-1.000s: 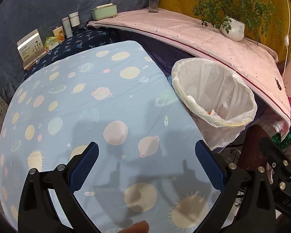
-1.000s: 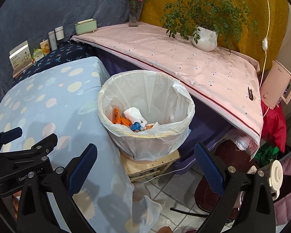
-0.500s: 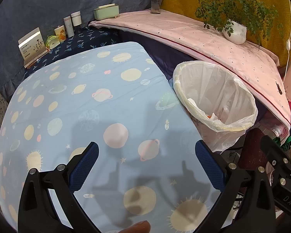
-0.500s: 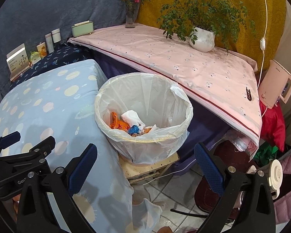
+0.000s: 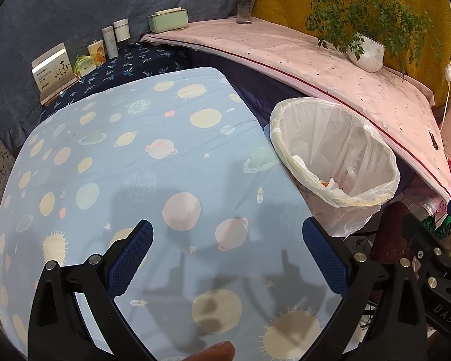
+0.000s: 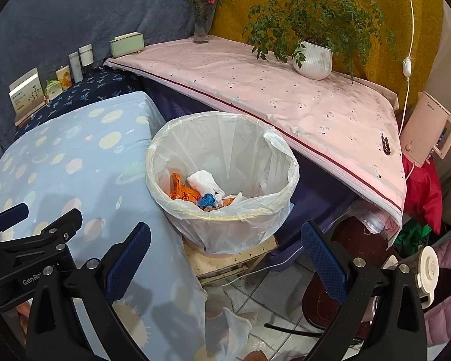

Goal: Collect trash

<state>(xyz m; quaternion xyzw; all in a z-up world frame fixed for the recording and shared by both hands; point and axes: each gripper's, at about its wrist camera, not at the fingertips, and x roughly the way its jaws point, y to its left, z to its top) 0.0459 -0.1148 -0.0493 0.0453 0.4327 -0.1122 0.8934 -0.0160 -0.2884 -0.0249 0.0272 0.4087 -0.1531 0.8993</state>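
A bin lined with a white plastic bag [image 6: 222, 162] stands on a low wooden stand beside the table; it also shows in the left wrist view [image 5: 339, 156]. Inside lie orange, white and blue scraps of trash [image 6: 201, 192]. My right gripper [image 6: 225, 258] is open and empty, held above and in front of the bin. My left gripper [image 5: 227, 258] is open and empty over the blue planet-print tablecloth [image 5: 120, 165], left of the bin. No loose trash shows on the cloth.
A pink-covered shelf [image 6: 270, 90] runs behind the bin with a potted plant [image 6: 312, 60] and a flower vase [image 6: 201, 27]. Boxes and bottles [image 5: 105, 45] line the far edge. A pink appliance [image 6: 430, 132] and clothes sit at right. Tiled floor lies below.
Both grippers have drawn back and up a little from the bin, so it sits slightly farther off in both views. Both stay open and empty.
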